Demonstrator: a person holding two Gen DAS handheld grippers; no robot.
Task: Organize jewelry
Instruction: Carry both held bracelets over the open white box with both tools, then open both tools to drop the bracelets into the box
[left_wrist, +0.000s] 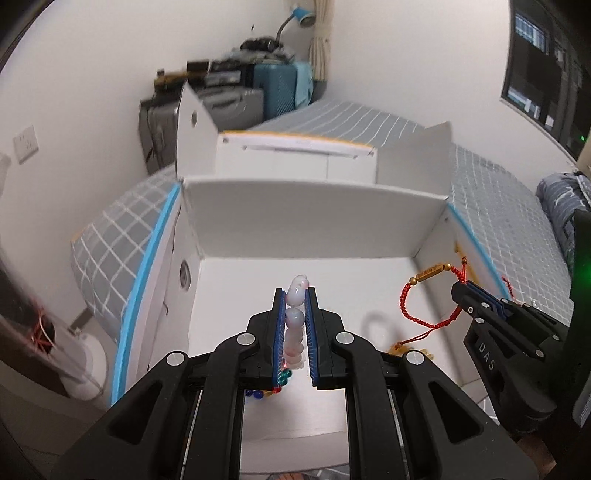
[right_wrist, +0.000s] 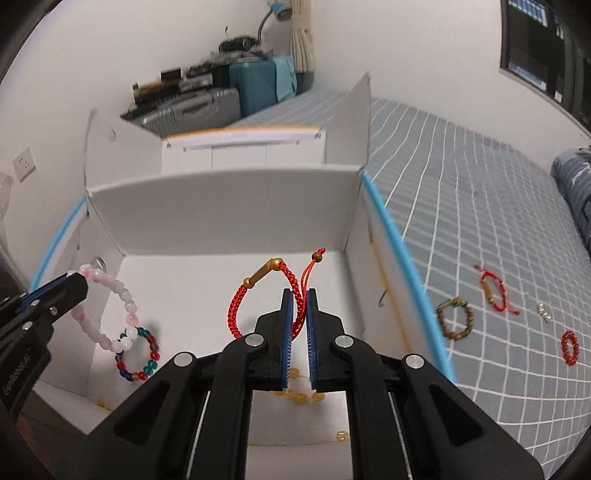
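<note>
Both tongs hang over the open white cardboard box (right_wrist: 221, 199), the left gripper (left_wrist: 295, 295) clamped on a pale pink bead bracelet (left_wrist: 294, 317), the right gripper (right_wrist: 300, 295) pinching a red braided cord bracelet (right_wrist: 258, 291), seemingly poised to drop them in beside the multicoloured glass bead bracelet (right_wrist: 138, 354) below the left tongs

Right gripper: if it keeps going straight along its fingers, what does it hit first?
Probably the white floor of the open box, near its back wall. The right gripper, shut on the red cord bracelet, points down into the box; nothing else shows ahead. Depth is unclear.
</note>
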